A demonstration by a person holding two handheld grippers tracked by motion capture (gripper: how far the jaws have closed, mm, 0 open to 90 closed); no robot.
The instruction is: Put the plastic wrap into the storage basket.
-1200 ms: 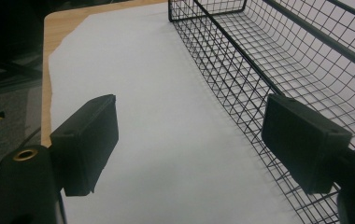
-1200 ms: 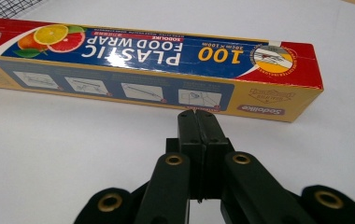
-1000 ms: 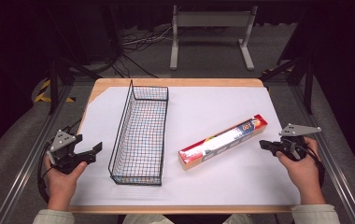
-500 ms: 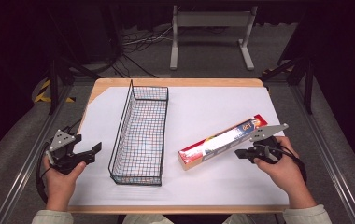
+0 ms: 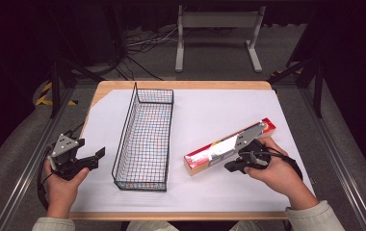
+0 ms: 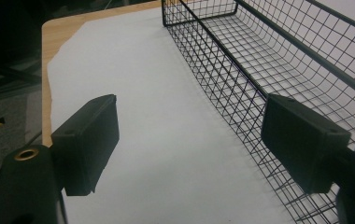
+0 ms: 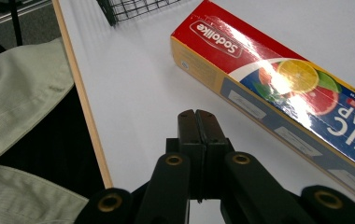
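Right gripper view — wrap box [image 7: 278, 88] reads "Sodalike", pkg red/yellow.

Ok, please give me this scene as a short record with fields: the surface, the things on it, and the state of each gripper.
surface: wooden table covered with white sheet
basket: black wire basket, empty, left of centre
box: plastic wrap box, lying flat, right of the basket
left gripper: left gripper, jaws wide apart, beside the basket, holding nothing
right gripper: right gripper, jaws closed together, next to the box, not gripping it
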